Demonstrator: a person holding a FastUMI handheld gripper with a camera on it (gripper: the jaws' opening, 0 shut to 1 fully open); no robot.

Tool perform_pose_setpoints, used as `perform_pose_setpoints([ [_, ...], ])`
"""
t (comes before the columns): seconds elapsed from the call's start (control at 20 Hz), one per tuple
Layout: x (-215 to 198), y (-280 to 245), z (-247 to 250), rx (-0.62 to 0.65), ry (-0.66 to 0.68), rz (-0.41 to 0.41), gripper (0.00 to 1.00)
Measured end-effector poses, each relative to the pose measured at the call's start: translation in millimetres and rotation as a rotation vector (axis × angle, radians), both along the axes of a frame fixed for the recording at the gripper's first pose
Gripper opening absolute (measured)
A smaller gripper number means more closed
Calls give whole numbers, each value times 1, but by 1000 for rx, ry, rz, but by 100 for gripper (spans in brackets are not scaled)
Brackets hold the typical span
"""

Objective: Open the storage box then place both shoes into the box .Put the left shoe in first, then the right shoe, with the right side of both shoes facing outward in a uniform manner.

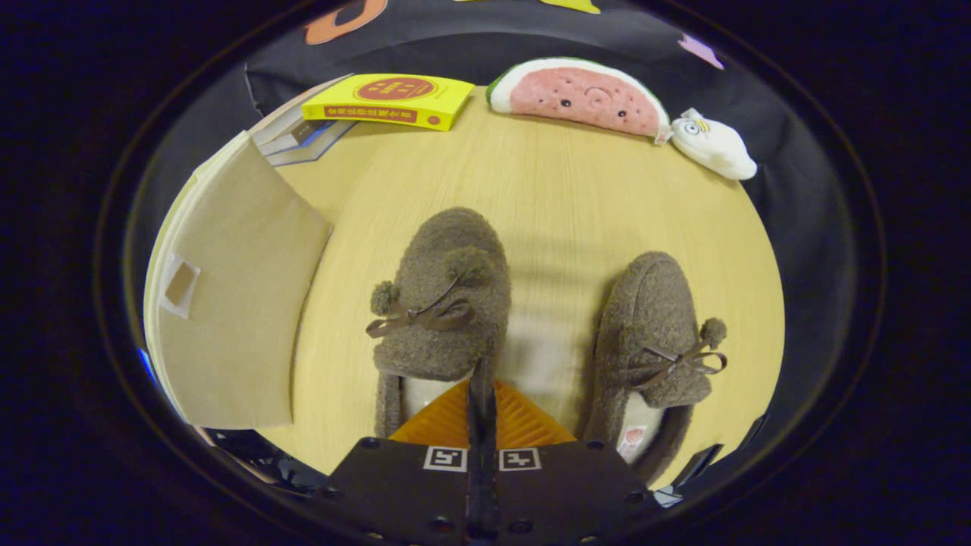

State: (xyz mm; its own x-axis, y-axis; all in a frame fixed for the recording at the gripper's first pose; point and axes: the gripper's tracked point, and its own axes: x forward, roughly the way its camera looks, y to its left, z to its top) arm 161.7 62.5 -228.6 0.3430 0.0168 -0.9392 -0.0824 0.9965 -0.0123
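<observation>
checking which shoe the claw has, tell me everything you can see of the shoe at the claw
The shoe at the claw is a brown fuzzy, fleece-like slipper with a dark ribbon bow and two pompoms on top and a pale lining at its opening. It lies flat on the wooden table, toe pointing away. The claw is nearly closed on the opening's edge. The second shoe lies beside it, apart; the box stands on its other side.

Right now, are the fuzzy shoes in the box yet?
Not yet. The storage box beside the shoes has its flap open. The tool is shut on the rim of one brown pom-pom slipper. The other slipper waits on the table. Both must go in.
</observation>
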Motion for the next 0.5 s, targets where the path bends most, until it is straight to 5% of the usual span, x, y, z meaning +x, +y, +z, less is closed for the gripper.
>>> perform_pose_setpoints([
  [0.5,-28,16,80,165,-41,-88,0],
])
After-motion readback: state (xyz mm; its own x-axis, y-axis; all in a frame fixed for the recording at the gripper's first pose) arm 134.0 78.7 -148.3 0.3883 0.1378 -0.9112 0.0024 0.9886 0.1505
